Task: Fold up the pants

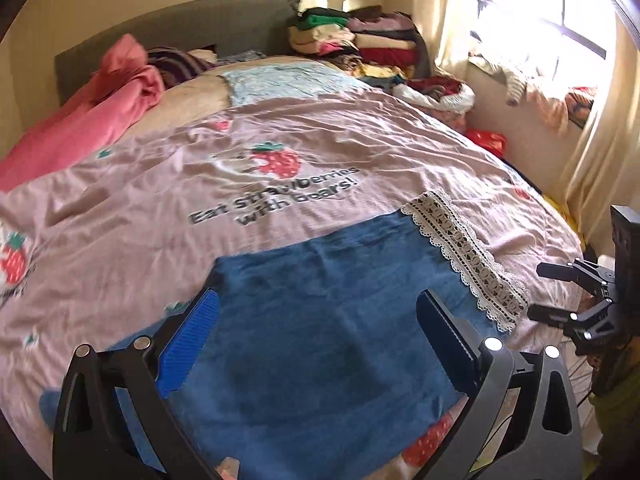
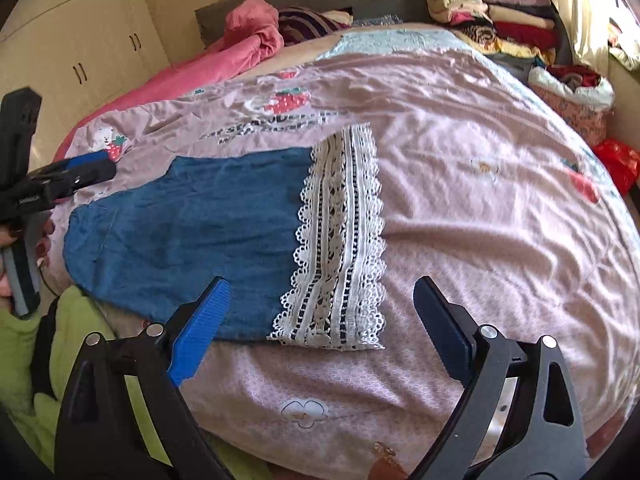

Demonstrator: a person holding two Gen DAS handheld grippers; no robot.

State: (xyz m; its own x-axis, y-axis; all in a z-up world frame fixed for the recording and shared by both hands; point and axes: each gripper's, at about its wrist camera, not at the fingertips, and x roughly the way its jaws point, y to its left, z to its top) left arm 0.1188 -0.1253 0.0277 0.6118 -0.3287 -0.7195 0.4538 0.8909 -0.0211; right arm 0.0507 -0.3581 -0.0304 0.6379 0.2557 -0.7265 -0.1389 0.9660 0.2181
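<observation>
The blue pants [image 2: 192, 236] are lying flat on the pink bedspread [image 2: 480, 208], near the bed's near edge, already doubled so the white lace cuff [image 2: 340, 240] is pointing right and the waist end left. I am judging that one fold is laid and I am now between grips. My right tool [image 2: 320, 322] is hovering just near the cuff, jaws wide and holding nothing, with only bedspread and lace edge showing between them. My left tool [image 1: 318, 336] is hanging over the blue cloth, also spread wide and empty. Next, I am thinking, both tools need pinching one end and carrying it across to halve the length.
</observation>
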